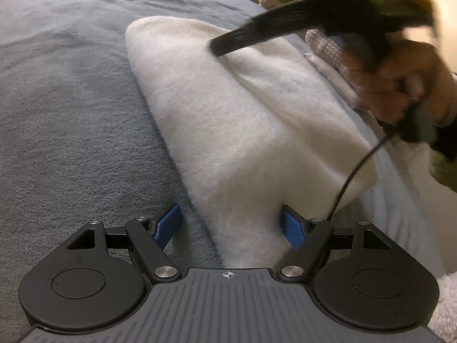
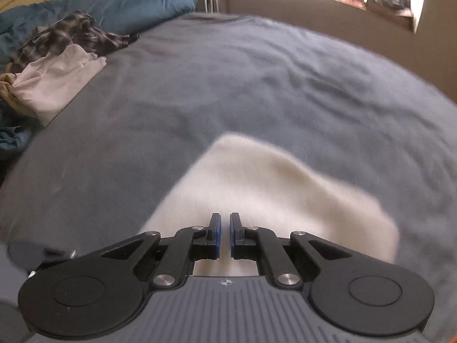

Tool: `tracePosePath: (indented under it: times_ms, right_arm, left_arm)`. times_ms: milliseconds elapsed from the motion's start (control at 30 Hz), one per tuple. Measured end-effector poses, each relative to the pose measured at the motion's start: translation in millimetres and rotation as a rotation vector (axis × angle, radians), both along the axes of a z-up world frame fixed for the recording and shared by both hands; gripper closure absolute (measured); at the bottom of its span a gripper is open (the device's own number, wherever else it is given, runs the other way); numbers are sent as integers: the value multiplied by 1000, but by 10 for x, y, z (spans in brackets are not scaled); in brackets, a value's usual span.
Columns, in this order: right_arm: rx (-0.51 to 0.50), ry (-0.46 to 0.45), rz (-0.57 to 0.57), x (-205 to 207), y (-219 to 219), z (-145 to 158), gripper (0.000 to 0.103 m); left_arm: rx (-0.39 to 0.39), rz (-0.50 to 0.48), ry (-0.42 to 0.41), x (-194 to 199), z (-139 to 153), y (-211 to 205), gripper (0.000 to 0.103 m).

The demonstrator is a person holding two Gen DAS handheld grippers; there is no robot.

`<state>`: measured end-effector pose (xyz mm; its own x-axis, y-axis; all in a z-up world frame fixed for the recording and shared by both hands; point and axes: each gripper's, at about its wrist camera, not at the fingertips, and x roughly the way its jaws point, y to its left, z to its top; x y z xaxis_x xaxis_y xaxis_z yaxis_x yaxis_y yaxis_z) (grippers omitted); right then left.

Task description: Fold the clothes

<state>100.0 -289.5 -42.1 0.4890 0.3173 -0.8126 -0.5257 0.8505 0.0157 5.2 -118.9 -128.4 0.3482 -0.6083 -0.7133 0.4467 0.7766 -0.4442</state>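
White garment (image 1: pixel 242 120): soft, fuzzy fleece cloth. Bed cover (image 1: pixel 71 114): grey, matt, napped plush. Left tool (image 1: pixel 231 225): matt black plastic, blue textured pads (image 1: pixel 292 225), polished metal rivets.

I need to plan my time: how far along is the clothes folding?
Done: a pale folded piece sits at the bed's edge. In hand: the white fleece garment lies partly folded on the grey blanket; the left gripper has open jaws astride its corner, the right gripper is nearly shut above it. Left: the crumpled plaid garment.

Right tongs (image 2: pixel 224 234) nearly closed above blurred, seemingly folded white fleece (image 2: pixel 257 188).
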Motion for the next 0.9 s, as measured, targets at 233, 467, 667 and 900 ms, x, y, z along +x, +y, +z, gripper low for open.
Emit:
tracePosePath:
  times_ms: [233,467,667,900]
  right_arm:
    - [-83,-4,2,292,226,-38,99]
    - [-40,36,-29,707,281,-302,99]
    - [63,28,-117,898,138,-264,98]
    - [126,-37,-266,682,-473,181,97]
  left_arm:
    - [-42,-3,7,-23,-17,62,27]
    - [-55,-8,13,-39,-11,73,27]
    - [-55,-7,17,-65,10,59,27]
    - [-85,-2,46,-62,23,96,27]
